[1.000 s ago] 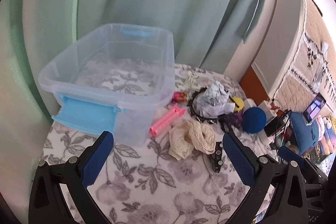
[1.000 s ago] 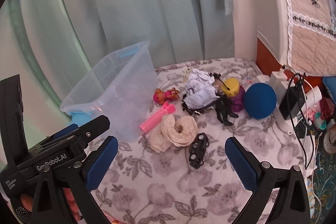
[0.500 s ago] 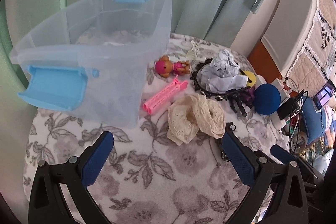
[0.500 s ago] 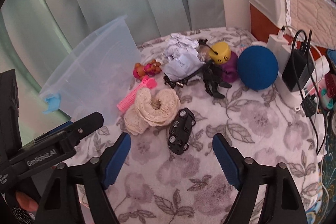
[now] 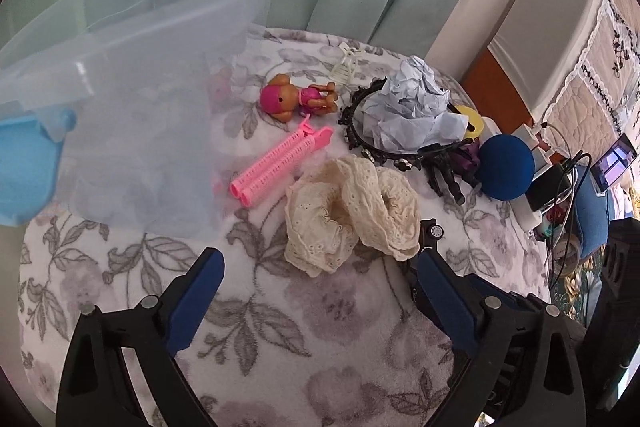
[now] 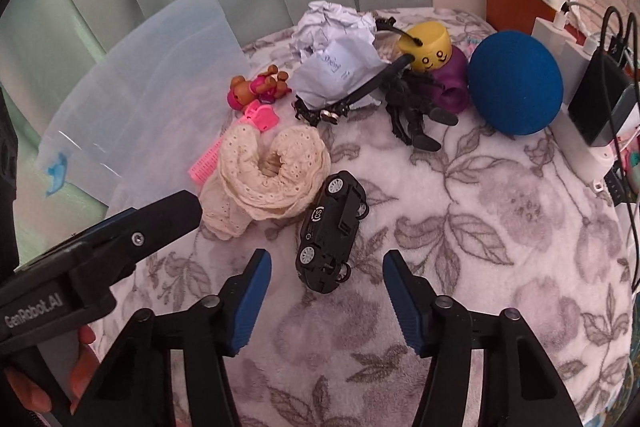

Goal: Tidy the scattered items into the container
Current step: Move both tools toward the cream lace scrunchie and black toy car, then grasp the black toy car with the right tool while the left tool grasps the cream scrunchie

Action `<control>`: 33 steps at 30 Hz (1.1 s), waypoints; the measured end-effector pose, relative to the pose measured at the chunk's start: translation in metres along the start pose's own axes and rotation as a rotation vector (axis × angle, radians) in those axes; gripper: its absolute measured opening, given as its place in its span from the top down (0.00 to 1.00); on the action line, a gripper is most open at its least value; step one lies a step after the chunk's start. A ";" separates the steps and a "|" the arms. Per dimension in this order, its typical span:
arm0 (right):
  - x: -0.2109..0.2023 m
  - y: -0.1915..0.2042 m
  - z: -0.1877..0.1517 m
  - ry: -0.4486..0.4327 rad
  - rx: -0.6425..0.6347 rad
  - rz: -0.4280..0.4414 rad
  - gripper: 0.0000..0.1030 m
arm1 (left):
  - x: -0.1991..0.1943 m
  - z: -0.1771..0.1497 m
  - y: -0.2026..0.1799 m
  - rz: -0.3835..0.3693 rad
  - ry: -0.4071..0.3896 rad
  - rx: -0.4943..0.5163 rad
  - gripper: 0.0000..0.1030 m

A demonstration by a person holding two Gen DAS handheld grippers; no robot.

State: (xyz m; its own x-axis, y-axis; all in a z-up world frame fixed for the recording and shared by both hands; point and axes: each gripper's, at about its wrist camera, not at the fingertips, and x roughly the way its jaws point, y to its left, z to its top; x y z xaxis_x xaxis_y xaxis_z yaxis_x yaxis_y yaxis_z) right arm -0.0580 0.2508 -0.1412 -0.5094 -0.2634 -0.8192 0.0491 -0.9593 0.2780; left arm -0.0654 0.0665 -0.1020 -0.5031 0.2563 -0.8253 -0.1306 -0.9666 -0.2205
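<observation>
Toy car (image 6: pixel 330 226) lies on its side on the flowered blanket (image 6: pixel 500 227), just beside the cream lace scrunchie (image 6: pixel 266 175) and well apart from the clear bin (image 5: pixel 132 75) at the left. Over the last second the right gripper (image 6: pixel 326 297) has come down and forward, narrowing somewhat, so its blue fingers now flank the car's near end without touching it. The left gripper (image 5: pixel 320 291) has also dropped, wide and empty, toward the scrunchie. Nothing is lifted yet; a close on the car looks like the likely next step.
</observation>
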 end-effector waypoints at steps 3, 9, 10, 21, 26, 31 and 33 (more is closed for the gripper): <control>0.009 0.000 0.001 0.014 0.000 0.003 0.48 | 0.006 0.002 0.000 -0.007 0.012 -0.002 0.06; 0.024 -0.003 0.004 0.028 -0.002 -0.003 0.55 | 0.019 0.005 -0.002 -0.018 0.042 -0.004 0.12; 0.025 -0.004 0.005 0.027 0.000 -0.004 0.57 | 0.020 0.006 -0.003 -0.017 0.041 -0.004 0.13; 0.024 -0.018 0.008 0.001 0.026 0.031 0.69 | 0.039 0.013 -0.018 -0.027 0.069 0.020 0.14; 0.020 -0.027 0.009 -0.010 0.036 0.043 0.71 | 0.055 0.014 -0.019 -0.010 0.094 0.008 0.31; 0.019 -0.035 0.012 -0.020 0.050 0.054 0.74 | 0.070 0.015 -0.019 0.000 0.123 -0.012 0.42; 0.020 -0.037 0.013 -0.020 0.060 0.064 0.74 | 0.073 0.015 -0.020 0.007 0.128 -0.013 0.50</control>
State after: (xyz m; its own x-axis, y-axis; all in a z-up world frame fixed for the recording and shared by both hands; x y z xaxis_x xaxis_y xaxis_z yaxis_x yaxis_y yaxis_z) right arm -0.0808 0.2829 -0.1613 -0.5243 -0.3215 -0.7885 0.0311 -0.9326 0.3595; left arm -0.1127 0.1047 -0.1498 -0.3907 0.2484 -0.8863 -0.1155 -0.9685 -0.2205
